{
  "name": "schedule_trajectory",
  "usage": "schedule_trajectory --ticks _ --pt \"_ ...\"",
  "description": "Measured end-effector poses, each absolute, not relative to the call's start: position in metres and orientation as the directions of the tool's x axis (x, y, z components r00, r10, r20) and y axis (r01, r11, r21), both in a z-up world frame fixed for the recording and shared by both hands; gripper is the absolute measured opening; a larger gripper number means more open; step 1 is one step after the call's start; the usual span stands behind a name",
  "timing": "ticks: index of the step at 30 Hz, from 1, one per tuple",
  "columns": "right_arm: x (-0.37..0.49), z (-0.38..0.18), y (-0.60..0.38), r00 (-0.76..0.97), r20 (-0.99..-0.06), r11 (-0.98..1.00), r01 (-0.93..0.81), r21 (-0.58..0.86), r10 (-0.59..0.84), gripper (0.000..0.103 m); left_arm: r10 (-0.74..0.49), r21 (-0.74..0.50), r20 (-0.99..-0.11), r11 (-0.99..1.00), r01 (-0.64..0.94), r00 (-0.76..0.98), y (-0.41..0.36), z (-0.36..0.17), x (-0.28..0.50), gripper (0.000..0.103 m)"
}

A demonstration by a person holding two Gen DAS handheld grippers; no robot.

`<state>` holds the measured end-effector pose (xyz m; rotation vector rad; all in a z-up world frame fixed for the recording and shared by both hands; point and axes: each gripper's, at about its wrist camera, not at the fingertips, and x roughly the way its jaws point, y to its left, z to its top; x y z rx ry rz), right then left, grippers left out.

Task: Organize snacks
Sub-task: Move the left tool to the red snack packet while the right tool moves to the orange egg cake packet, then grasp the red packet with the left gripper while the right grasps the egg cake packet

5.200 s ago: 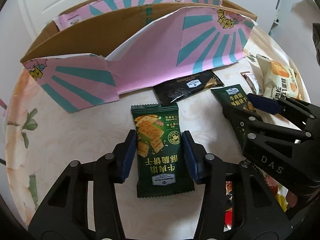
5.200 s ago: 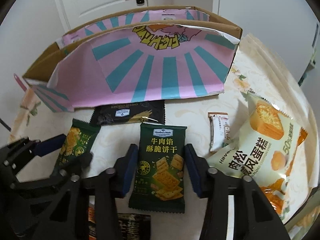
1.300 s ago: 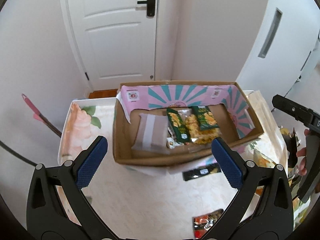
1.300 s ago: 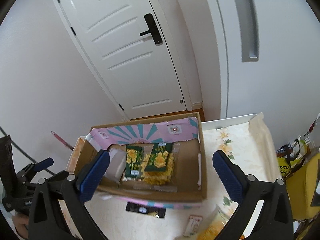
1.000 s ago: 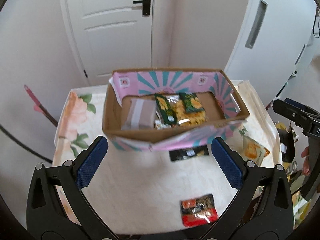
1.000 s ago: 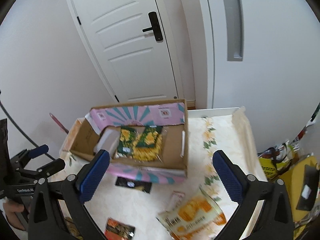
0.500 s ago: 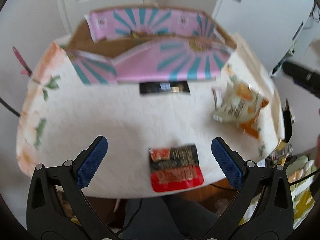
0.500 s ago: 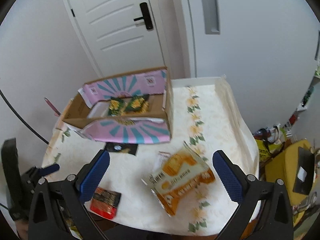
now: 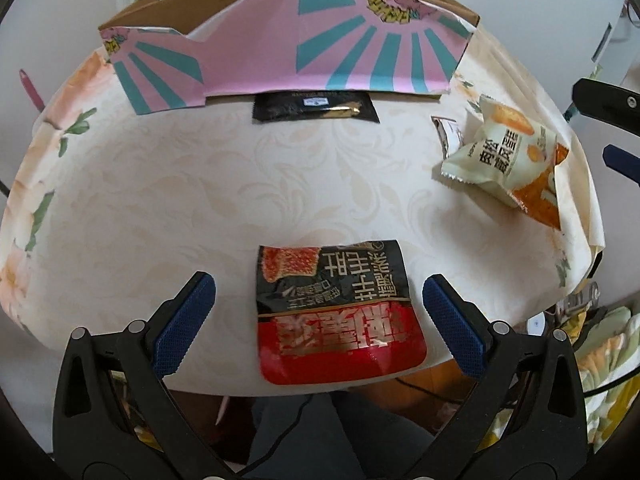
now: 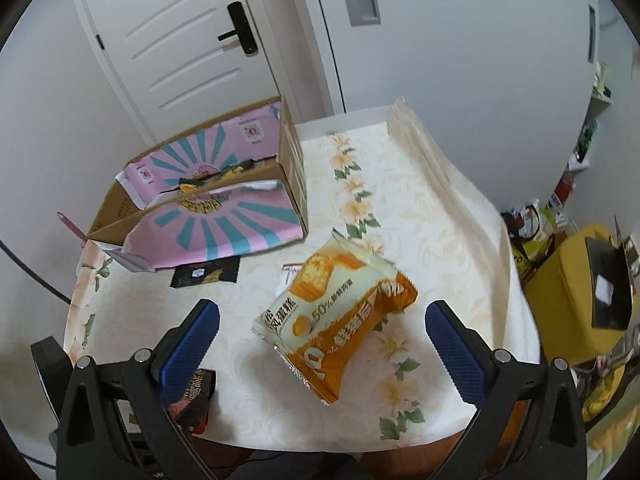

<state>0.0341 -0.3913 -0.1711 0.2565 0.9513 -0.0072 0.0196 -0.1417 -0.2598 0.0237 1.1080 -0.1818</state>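
My left gripper [image 9: 319, 320] is open wide above a black and red snack pack [image 9: 336, 312] that lies at the table's near edge, between its fingers. My right gripper [image 10: 322, 340] is open above a white and orange cake bag [image 10: 336, 320] on the table's right side; the bag also shows in the left wrist view [image 9: 508, 156]. The pink and teal cardboard box [image 9: 288, 40] stands at the back with green snack packs [image 10: 216, 174] inside. A black cracker pack [image 9: 314, 106] lies flat just in front of the box.
A small brown and white sachet [image 9: 446, 134] lies partly under the cake bag. The floral tablecloth [image 9: 160, 184] hangs over the table's edges. A white door [image 10: 192, 40] and wall stand behind. Yellow bags [image 10: 576, 280] sit on the floor at right.
Both grippers have come down from high above the box toward the table's near side. The left is now low over the black and red pack, the right over the cake bag.
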Motion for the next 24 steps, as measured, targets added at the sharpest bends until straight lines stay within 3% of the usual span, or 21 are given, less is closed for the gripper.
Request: schedule_trajectory --ticks 9,14,16,24 --pt "0.037 -0.197 -0.381 0.563 -0.821 0.956 0.176 0.237 0.1 0.103 -0.105 -0.029 -0.88 0.985 0.169 0.463 -0.146 -0.27 0.017 0.102" --pt "0.05 -0.208 -0.38 0.549 -0.831 0.928 0.256 0.27 0.09 0.103 -0.104 -0.017 -0.873 0.983 0.183 0.476 -0.147 -0.27 0.016 0.091" --pt "0.056 -0.213 -0.38 0.536 -0.84 0.914 0.299 0.275 0.078 0.103 -0.107 -0.015 -0.869 0.982 0.19 0.483 -0.147 -0.267 0.016 0.079" --pt "0.073 -0.233 -0.381 0.486 -0.872 0.873 0.4 0.278 0.055 0.103 -0.132 -0.044 -0.875 0.98 0.195 0.466 -0.141 -0.264 0.025 0.077"
